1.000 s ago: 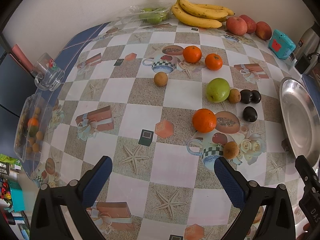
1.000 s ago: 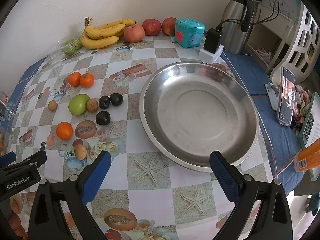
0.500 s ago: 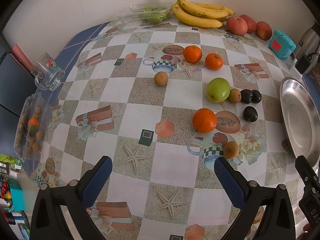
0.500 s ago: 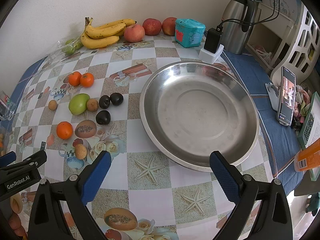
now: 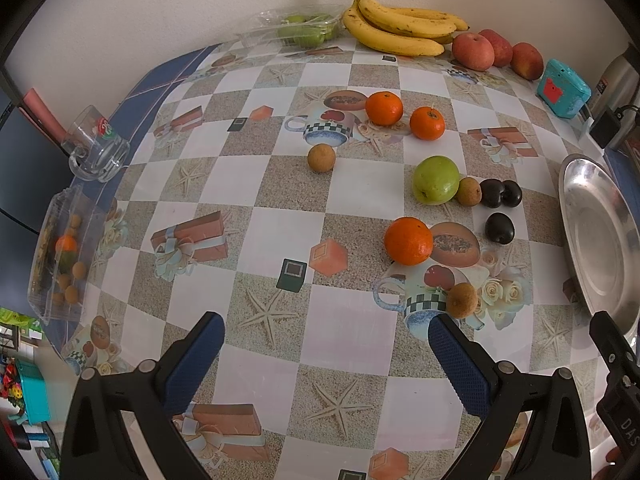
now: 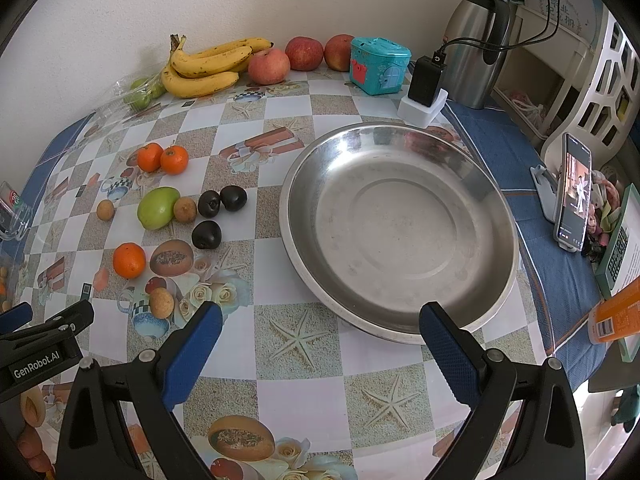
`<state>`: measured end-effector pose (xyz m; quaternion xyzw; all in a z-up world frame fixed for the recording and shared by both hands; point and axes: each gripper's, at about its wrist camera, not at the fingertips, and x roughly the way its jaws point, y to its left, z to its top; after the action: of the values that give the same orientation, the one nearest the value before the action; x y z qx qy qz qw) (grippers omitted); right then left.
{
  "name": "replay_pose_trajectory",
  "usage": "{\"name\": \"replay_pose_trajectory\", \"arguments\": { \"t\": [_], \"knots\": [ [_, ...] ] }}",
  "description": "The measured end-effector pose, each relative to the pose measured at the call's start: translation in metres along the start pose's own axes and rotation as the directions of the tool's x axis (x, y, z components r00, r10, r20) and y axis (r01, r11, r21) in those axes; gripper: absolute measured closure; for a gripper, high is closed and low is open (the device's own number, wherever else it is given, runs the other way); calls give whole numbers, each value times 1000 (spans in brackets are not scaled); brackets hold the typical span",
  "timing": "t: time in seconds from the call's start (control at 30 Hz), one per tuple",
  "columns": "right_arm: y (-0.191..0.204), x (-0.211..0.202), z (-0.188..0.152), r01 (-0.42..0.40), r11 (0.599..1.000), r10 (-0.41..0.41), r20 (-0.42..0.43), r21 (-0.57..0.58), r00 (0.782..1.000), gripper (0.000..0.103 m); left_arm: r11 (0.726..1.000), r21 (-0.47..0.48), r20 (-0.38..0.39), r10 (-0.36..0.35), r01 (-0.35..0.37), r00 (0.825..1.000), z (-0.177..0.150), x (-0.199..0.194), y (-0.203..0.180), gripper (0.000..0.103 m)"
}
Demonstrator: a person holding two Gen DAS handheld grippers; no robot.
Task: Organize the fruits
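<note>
Home dining corner: patterned tablecloth [image 6: 304, 364], kettle [image 6: 476, 48], propped phone [image 6: 574, 194]

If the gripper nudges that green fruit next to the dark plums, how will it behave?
The green fruit looks round and smooth, so it would probably roll and may slip between pads. It touches a small brown fruit, which would likely get shoved too. It seems firm, not fragile.

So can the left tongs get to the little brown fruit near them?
Probably yes. The left tongs are open and hold nothing, and the little brown fruit sits just past the right finger with nothing on top or in front of it.
</note>
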<state>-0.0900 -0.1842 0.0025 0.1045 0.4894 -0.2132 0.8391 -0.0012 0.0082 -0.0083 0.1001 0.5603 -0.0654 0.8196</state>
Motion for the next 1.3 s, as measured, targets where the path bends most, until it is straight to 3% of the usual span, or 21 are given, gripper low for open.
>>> {"name": "replay_pose_trajectory", "arguments": {
  "t": [0.43, 0.67, 0.77, 0.93, 1.17, 1.3],
  "knots": [
    [0, 0, 0, 0, 1000, 0, 0, 0, 1000, 4, 1000, -20, 0, -6, 6, 1000, 2, -2, -1, 0],
    [3, 1, -1, -16, 1000, 16, 2, -8, 1000, 4, 999, -26, 17, -46, 47, 999, 5, -4, 2, 0],
    [5, -2, 1, -64, 998, 63, 23, 7, 998, 4, 997, -52, 42, -55, 57, 998, 9, -6, 7, 0],
    [16, 2, 12, -215, 975, 214, 26, 47, 976, 4, 990, -119, 57, -75, 82, 996, 20, -6, 19, 0],
    [41, 12, 26, -229, 973, 229, 17, 14, 973, 4, 981, -187, 44, -50, 57, 998, 41, -2, 30, 0],
    [50, 11, 33, -229, 973, 230, 52, -25, 972, 4, 978, -204, 32, -27, 33, 999, 51, 3, 32, 0]
  ]
}}
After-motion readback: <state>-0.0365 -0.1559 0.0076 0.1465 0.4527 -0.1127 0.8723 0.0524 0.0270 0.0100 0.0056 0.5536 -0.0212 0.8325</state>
